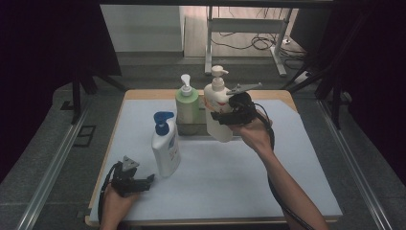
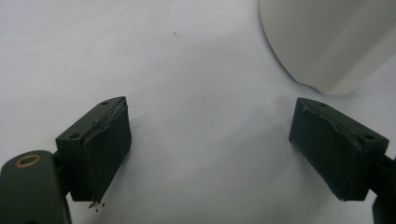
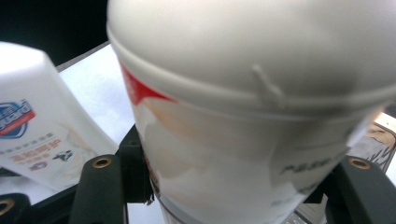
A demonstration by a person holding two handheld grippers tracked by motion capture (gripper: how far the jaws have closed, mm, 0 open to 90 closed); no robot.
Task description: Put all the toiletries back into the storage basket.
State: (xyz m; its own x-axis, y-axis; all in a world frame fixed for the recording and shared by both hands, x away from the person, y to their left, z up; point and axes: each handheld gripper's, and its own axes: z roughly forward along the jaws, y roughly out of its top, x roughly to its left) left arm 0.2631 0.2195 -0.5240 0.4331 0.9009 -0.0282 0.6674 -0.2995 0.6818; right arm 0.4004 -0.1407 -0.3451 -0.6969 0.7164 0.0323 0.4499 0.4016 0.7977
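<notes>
The white bottle with the blue pump (image 3: 35,135) carries a blue shield badge with a red band; the lettering in it reads roughly "...ard", its start cut off at the picture's edge; the lines of small print under it are too small to read; the held white pump bottle (image 3: 261,140) bears dark lettering low on its label, too blurred to read.

White pump bottle (image 1: 218,108), upright, lifted
</notes>
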